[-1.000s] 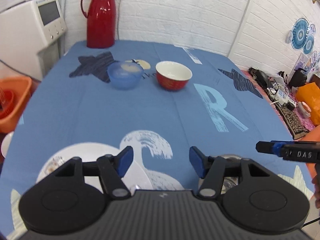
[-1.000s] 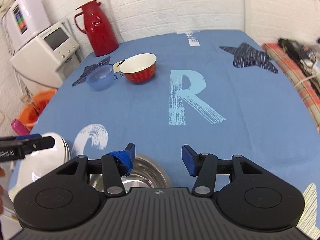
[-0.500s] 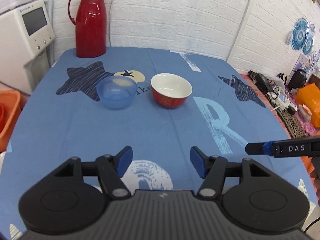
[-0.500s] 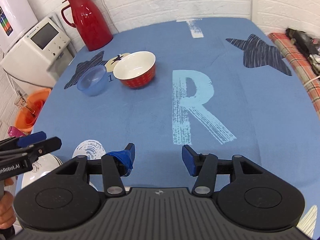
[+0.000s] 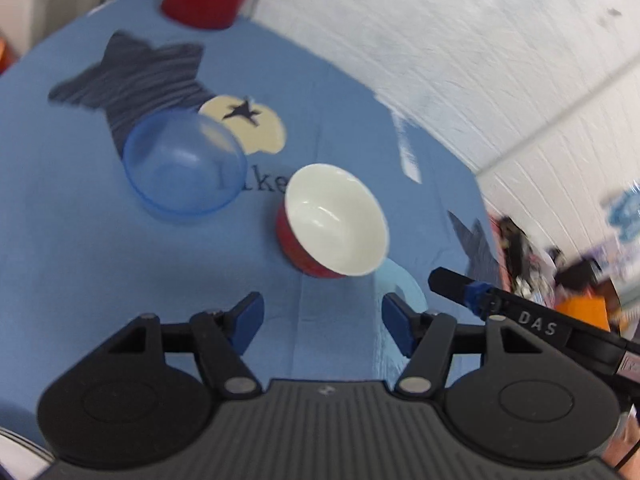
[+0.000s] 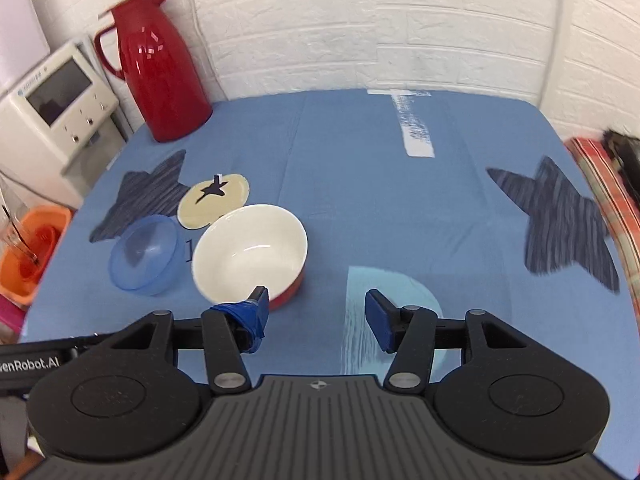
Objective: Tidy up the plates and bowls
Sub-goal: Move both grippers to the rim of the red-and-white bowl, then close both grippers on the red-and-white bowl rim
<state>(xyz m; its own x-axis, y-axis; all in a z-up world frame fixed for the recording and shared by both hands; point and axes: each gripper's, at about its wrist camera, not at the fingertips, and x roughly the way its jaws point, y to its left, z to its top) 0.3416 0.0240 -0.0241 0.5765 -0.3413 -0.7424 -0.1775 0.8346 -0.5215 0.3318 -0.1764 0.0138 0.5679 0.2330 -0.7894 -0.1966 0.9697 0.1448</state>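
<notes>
1. Left gripper (image 5: 322,322): jaws spread wide, nothing between the blue pads (image 5: 247,320), hovering above the table, tilted so the view rolls to one side.
2. Right gripper (image 6: 318,316): jaws likewise wide apart and empty, level, held over the near half of the table; left finger pad wrapped in blue tape (image 6: 248,318).
3. Each gripper's fingertip visible at the edge of the other's view; grippers side by side, near each other.

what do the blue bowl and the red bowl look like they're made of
Blue bowl: likely plastic, translucent with a slight sheen; the tablecloth print shows through its wall. Red bowl: looks like glazed ceramic, opaque, with a glossy white inside and red outside, and crisp highlights on the glaze; melamine can't be ruled out.
</notes>
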